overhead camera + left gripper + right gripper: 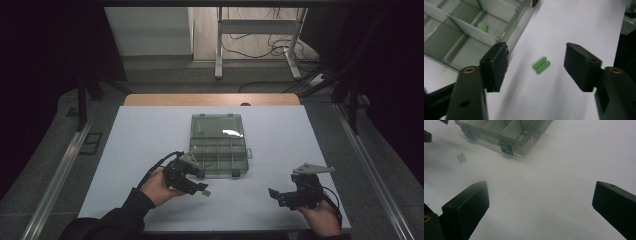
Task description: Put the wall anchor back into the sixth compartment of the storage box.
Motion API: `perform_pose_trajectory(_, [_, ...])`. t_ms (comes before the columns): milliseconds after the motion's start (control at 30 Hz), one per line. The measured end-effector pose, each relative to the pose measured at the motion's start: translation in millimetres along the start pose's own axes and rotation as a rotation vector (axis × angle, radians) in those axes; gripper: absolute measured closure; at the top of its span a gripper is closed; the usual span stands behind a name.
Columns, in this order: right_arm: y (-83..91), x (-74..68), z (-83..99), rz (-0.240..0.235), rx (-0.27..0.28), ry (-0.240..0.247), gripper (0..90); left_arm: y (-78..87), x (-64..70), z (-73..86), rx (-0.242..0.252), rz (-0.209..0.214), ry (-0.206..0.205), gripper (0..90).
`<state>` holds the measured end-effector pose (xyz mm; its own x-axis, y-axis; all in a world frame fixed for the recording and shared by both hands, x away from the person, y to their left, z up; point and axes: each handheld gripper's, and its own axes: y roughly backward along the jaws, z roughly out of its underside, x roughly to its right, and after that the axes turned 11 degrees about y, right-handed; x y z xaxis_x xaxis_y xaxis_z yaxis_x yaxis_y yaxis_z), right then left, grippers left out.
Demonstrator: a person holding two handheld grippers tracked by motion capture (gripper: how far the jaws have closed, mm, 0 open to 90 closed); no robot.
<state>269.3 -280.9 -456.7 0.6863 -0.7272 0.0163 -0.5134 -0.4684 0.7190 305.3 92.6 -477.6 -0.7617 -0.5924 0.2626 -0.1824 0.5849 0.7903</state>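
Note:
Two small green pieces (541, 65) lie side by side on the white table, also seen as a green speck (207, 193) and as a faint pair (461, 158). My left gripper (536, 66) hangs open just above them, a jaw on either side, touching neither; from above it (199, 184) sits right at the front edge of the organiser box. The clear compartment box (218, 156) lies with its lid folded back, and one more green piece (484, 26) rests in one of its cells. My right gripper (540, 202) is open over bare table, nothing between its jaws, at the front right (280, 196).
The box's latches (506, 148) face the person's side. The white sheet (280, 135) covers a wooden table; metal rails run along both sides. A desk frame and cables stand on the floor beyond the far edge.

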Motion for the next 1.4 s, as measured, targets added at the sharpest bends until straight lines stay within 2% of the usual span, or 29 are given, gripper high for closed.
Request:
perform_pose_trajectory(67, [-0.2, -0.1, -0.1, 0.0, -0.001, -0.001, 0.7, -3.6, 1.2, 0.1, -0.011, -0.005, -0.009, 40.3])
perform_pose_trajectory(100, [-0.2, -0.1, -0.1, -0.001, -0.002, -0.001, 0.7, -4.2, 0.3, -0.5, -0.033, -0.008, -0.032, 42.0])
perform_pose_trajectory(167, [-0.2, -0.2, -0.2, -0.001, -0.003, -0.004, 0.7, -7.7, 0.3, -0.9, -0.043, -0.005, -0.037, 44.8])
perform_pose_trajectory(567, [-0.9, 0.0, -0.2, -0.005, -0.006, 0.002, 0.7, -29.3, -3.1, -2.1, -0.093, 0.004, -0.047, 58.0])
perform_pose_trajectory(1133, [-1.6, 0.3, -0.3, -0.009, -0.013, 0.0, 0.9, -44.7, -3.3, -1.5, -0.139, 0.008, -0.075, 69.4])
perform_pose_trajectory(1400, [-2.0, 0.5, -0.3, -0.011, -0.018, -0.002, 0.9, -46.6, -3.3, -2.2, -0.13, 0.013, -0.077, 71.4])
